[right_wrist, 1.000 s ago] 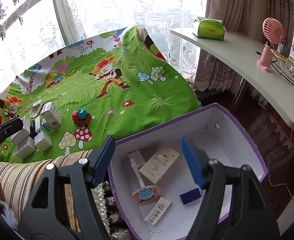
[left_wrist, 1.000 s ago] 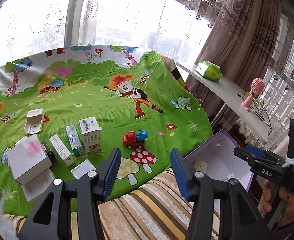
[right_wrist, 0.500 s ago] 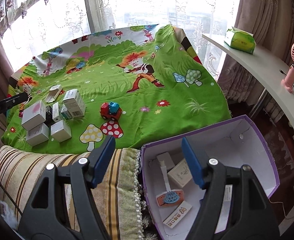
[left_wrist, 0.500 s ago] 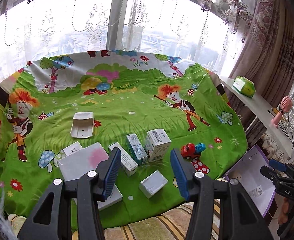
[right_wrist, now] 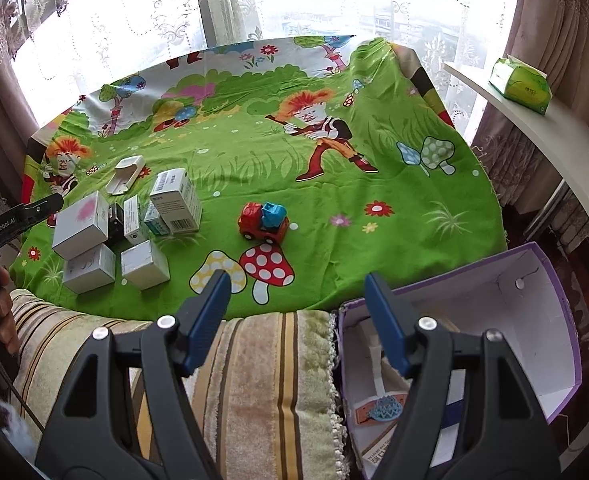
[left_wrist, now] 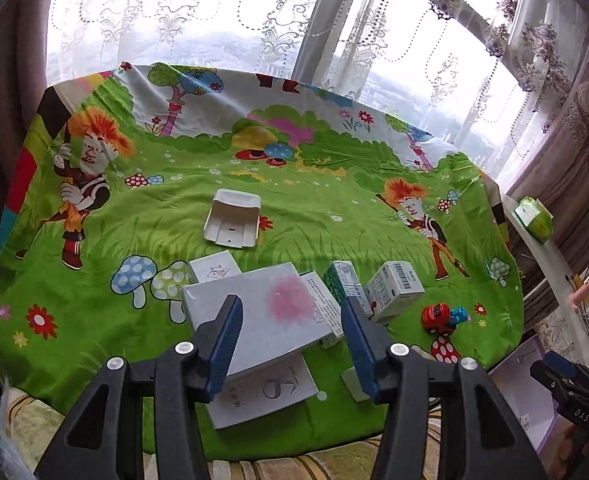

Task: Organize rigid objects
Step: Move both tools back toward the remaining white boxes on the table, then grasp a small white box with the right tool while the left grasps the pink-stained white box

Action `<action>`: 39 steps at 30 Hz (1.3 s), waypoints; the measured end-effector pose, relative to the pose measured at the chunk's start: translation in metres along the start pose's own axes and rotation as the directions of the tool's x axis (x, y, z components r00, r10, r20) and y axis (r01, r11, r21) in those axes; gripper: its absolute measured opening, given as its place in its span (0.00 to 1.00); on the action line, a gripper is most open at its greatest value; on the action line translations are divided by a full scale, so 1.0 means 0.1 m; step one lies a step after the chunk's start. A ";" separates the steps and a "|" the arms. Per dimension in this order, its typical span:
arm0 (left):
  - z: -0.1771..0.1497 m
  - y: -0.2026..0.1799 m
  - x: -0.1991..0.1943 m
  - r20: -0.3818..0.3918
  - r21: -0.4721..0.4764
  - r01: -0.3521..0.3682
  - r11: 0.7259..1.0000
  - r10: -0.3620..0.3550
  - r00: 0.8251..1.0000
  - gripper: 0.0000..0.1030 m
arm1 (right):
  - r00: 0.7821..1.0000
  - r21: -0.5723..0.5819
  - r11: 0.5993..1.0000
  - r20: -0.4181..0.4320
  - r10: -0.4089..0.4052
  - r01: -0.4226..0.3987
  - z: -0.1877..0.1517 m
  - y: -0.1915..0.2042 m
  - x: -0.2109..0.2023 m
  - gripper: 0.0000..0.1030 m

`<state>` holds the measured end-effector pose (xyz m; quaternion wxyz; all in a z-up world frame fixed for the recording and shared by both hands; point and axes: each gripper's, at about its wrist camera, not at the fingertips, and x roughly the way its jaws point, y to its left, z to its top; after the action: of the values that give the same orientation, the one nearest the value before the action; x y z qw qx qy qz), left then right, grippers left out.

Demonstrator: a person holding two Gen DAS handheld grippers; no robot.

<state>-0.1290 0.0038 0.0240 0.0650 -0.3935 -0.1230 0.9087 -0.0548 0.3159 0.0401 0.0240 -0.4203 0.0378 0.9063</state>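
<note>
Left hand-held gripper hangs w/ jaws spread wide and nothing between them, framing a white box w/ pink blotch that sits on top of a cluster of cartons at the near-left part of the cartoon-print green cloth. The blotched box is glossy white, square-topped, pink smudge off-centre; it rests partly on a flat white box marked "5" and touches a small white box w/ line drawing behind it. Just right of it: a long white carton w/ fine print, a green-and-white carton and a white barcode carton, packed side by side. A white open plastic tray lies apart, farther back on the cloth. A red-and-blue toy truck stands alone near the red mushroom print, well apart from the cartons.

Right hand-held gripper is likewise agape, holding nothing, above the striped cushion edge betw. cloth and a purple-rimmed white cardboard box. Inside that box: an orange card w/ blue crown shape and other items partly hidden by the finger. A green tissue pack sits on the white shelf at right.
</note>
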 end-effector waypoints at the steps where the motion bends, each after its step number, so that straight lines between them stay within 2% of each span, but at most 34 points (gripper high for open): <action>1: -0.01 0.06 0.02 -0.007 -0.023 -0.010 1.000 0.010 1.000 0.51 | 1.000 -0.008 1.000 -0.003 0.004 -0.004 0.02 0.04 0.03 0.70; 6: -0.06 0.26 0.05 -0.026 -0.106 -0.046 0.993 0.043 0.999 0.51 | 0.999 -0.062 0.998 -0.018 0.029 -0.030 0.08 0.28 0.14 0.70; 10: -0.07 0.28 0.09 -0.040 -0.116 -0.053 0.992 0.049 0.998 0.52 | 0.998 -0.131 0.990 -0.032 0.054 -0.058 0.11 0.53 0.23 0.70; 18: -0.08 0.30 0.08 -0.022 -0.132 -0.059 0.990 0.057 0.998 0.76 | 0.989 -0.293 0.947 -0.106 0.102 -0.129 0.16 1.09 0.53 0.70; 21: -0.08 0.29 0.09 -0.023 -0.137 -0.060 0.989 0.057 0.998 0.80 | 0.985 -0.349 0.925 -0.136 0.107 -0.149 0.16 1.27 0.65 0.70; 27: -0.04 0.27 0.14 -0.043 -0.161 -0.070 0.984 0.064 0.997 0.82 | 0.977 -0.397 0.902 -0.186 0.104 -0.172 0.15 1.50 0.87 0.70; 32: 0.00 0.24 0.21 -0.091 -0.173 -0.112 0.978 0.097 0.991 0.83 | 0.973 -0.427 0.887 -0.211 0.091 -0.176 0.12 1.65 1.05 0.70; 34: 0.03 0.20 0.24 -0.107 -0.173 -0.123 0.977 0.106 0.989 0.84 | 0.970 -0.437 0.882 -0.227 0.082 -0.177 0.09 1.69 1.12 0.63; 35: 0.05 0.18 0.25 -0.114 -0.167 -0.129 0.977 0.111 0.987 0.85 | 0.967 -0.440 0.880 -0.240 0.080 -0.182 0.07 1.70 1.16 0.50; 39: 0.09 0.05 0.28 -0.134 -0.147 -0.143 0.979 0.123 0.983 0.86 | 0.970 -0.427 0.887 -0.228 0.086 -0.179 0.06 1.65 1.15 0.47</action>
<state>-0.1552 0.0032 0.0088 -0.0196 -0.4604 -0.1629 0.8724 -0.1458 0.1539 -0.0357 -0.1386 -0.5011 -0.1389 0.8429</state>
